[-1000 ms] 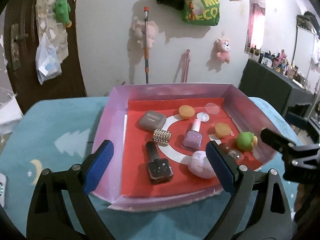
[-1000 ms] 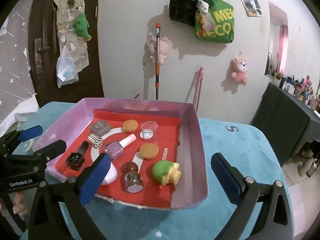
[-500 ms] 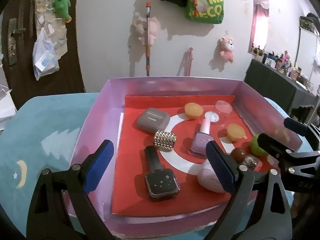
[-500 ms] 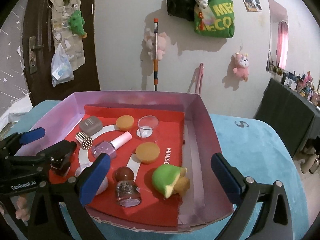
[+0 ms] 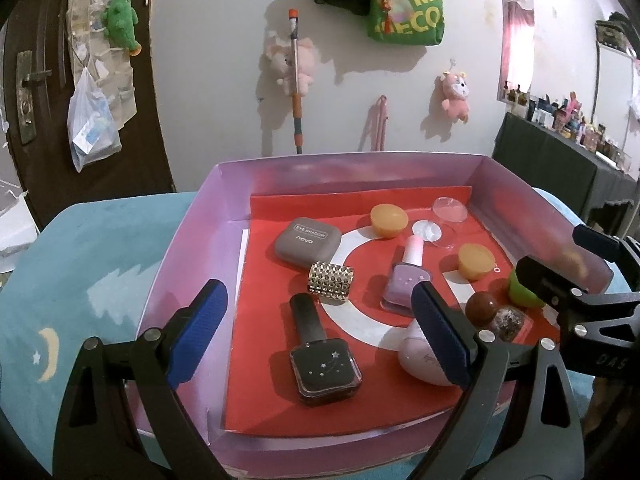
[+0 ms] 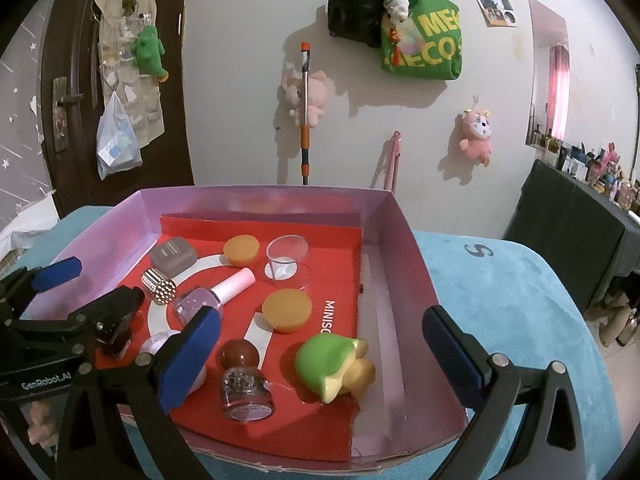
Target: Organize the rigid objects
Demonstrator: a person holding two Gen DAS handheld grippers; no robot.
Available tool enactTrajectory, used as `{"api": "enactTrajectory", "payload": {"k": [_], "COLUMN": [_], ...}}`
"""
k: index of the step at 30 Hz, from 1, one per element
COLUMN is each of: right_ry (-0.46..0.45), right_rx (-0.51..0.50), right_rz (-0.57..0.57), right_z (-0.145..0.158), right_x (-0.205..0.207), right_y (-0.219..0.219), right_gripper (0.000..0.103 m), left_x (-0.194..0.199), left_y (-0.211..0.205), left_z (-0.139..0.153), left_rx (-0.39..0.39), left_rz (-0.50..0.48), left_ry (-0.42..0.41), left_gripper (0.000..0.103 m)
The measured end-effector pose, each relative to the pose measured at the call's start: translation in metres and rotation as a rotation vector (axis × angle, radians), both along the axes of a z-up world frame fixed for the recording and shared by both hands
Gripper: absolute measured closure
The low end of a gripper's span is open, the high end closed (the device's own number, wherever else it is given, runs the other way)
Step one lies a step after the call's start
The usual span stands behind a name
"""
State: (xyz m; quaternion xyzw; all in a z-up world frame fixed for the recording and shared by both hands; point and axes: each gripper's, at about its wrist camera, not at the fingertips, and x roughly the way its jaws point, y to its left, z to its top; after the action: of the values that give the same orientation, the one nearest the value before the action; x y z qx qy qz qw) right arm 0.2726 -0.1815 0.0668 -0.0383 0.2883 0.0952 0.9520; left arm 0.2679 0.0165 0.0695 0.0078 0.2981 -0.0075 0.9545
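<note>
My left gripper (image 5: 320, 332) hangs spread over the pink cardboard tray (image 5: 188, 236), above the black square nail-polish bottle (image 5: 322, 360). Far left lies a grey compact (image 5: 308, 242) marked "EYE SHADOW novo". My right gripper (image 6: 320, 354), also spread, brackets the green toy (image 6: 330, 360) beside red liner (image 6: 332, 260) lettering "MINISO".

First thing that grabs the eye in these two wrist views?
The shallow pink cardboard box with a bright red liner, crowded with small cosmetics: a black square nail polish bottle lies near its front, a grey eye shadow compact further back. In the right wrist view, a green and yellow turtle toy lies tipped near the box's right side.
</note>
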Motion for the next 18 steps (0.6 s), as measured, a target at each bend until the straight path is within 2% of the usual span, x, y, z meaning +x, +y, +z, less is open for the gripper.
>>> {"api": "enactTrajectory", "payload": {"k": [18], "right_ry": [0.000], "right_rx": [0.001], "right_rz": [-0.001], "right_z": [0.0006], "right_x": [-0.0008], "right_y": [-0.0003], "right_gripper": [0.000], "left_x": [0.0003], "left_y": [-0.0013], "left_z": [0.0000], "left_rx": [0.002], "left_rz": [-0.001], "left_ry": [-0.001], "left_gripper": [0.009]}}
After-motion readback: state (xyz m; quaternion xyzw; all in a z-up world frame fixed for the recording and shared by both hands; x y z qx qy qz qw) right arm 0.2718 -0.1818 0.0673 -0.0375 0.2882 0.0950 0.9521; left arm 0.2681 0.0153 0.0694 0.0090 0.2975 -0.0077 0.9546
